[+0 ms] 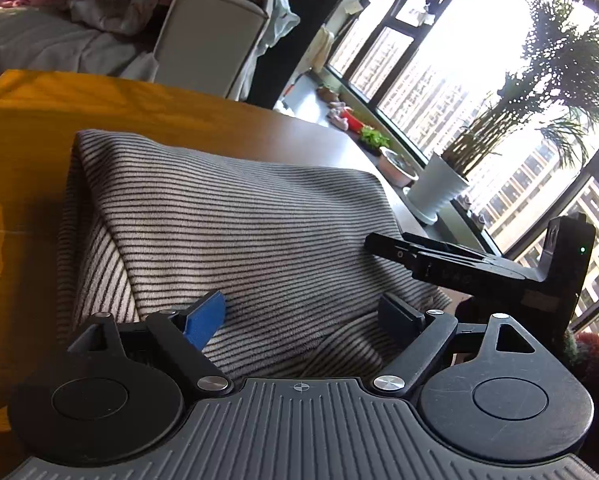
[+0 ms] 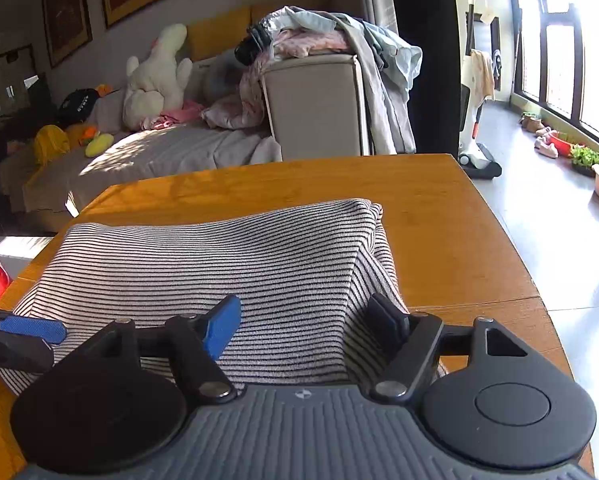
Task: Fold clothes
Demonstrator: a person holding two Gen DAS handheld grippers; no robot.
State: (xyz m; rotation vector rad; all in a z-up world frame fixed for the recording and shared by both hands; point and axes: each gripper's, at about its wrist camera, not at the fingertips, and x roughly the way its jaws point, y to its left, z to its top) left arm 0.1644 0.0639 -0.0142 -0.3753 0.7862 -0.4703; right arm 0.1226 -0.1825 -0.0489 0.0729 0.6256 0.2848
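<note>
The folded striped garment [image 2: 219, 264] lies mid-frame on the wooden table [image 2: 451, 240]; bare wood runs right to the table edge; left gripper [image 1: 303, 316] and right gripper [image 2: 311, 324] hover over its near edge, jaws spread, grasping nothing.

**Stripes on honey-coloured wood**

The folded knit garment [image 2: 219, 264] is pale beige-grey crossed by thin dark stripes. It lies on an orange-brown wooden table [image 2: 439, 216] with a warm honey grain. Each black plastic gripper, the left gripper [image 1: 303, 316] and the right gripper [image 2: 307, 324], carries bright blue finger pads [image 2: 221, 330] above a ribbed grey body. Behind, the low sofa [image 2: 171, 156] wears a light grey cover; on it sits a cream-white plush toy [image 2: 155, 80], with a pink cloth [image 2: 179, 114] beside it. By the dark-framed window stands a green palm [image 1: 511, 116] in a ribbed white pot [image 1: 435, 188].
</note>
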